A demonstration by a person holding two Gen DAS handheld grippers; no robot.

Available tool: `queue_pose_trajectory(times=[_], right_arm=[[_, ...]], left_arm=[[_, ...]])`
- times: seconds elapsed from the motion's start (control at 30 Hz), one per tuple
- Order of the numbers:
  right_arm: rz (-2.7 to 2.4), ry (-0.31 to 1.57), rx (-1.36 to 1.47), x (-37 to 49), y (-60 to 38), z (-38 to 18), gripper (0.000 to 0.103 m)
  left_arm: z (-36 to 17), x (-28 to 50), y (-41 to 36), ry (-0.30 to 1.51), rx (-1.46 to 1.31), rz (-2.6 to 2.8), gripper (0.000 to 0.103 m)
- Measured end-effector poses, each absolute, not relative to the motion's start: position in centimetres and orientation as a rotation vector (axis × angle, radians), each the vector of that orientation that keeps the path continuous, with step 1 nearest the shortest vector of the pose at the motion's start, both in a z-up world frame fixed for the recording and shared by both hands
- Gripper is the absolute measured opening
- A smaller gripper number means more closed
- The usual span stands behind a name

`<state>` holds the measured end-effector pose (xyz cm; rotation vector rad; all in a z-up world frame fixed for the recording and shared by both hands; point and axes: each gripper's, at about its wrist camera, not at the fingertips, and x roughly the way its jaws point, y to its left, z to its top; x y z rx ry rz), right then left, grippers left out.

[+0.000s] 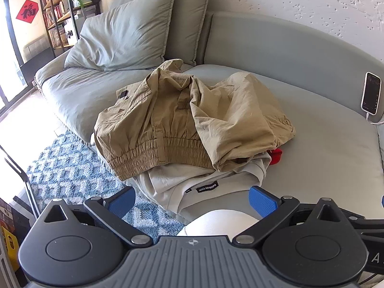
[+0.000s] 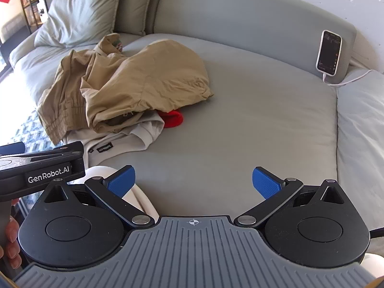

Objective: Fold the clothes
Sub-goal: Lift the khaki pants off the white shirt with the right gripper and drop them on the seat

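Both grippers hang back from the sofa (image 2: 240,124), fingers spread wide and holding nothing. The left gripper (image 1: 190,200) faces the pile squarely; the right gripper (image 2: 193,180) looks over bare cushion, perhaps room to lay something flat. The khaki trousers (image 1: 182,120) lie crumpled on top, waistband toward us, over a pale garment (image 1: 192,182), with something red (image 2: 172,118) poking out beneath. A phone (image 2: 329,52) leans on the backrest, charging.
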<state>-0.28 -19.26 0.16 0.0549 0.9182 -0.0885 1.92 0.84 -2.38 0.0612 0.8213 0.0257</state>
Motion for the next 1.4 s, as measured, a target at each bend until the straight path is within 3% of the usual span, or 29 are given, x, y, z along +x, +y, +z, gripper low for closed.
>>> queue_pose_trajectory(times=[0.53, 1.07, 1.13, 1.2, 1.27, 1.4], right_arm=[[-0.047, 0.891, -0.015, 4.9, -16.3, -0.5, 0.103], [0.100, 0.824, 0.275, 10.9, -14.4, -5.0, 0.103], [0.113, 0.825, 0.277, 11.7, -14.1, -5.4, 0.083], [0.128, 0.804, 0.306, 12.1, -14.1, -5.3, 0.042], [0.150, 0.778, 0.328, 12.2, -14.2, -4.8, 0.016], [0.129, 0.572, 0.433, 10.4, -16.8, -0.5, 0.011]], left_arm=[[-3.6, 3.7, 5.2, 0.842, -0.047, 0.143, 0.102], [-3.9, 4.2, 9.6, 0.833, -0.149, 0.268, 0.102], [-3.6, 4.0, 9.6, 0.826, -0.141, 0.263, 0.102], [-3.4, 3.8, 9.3, 0.820, -0.125, 0.254, 0.102], [-3.1, 3.7, 9.0, 0.815, -0.110, 0.244, 0.102], [-2.1, 3.1, 8.0, 0.784, -0.073, 0.200, 0.102]])
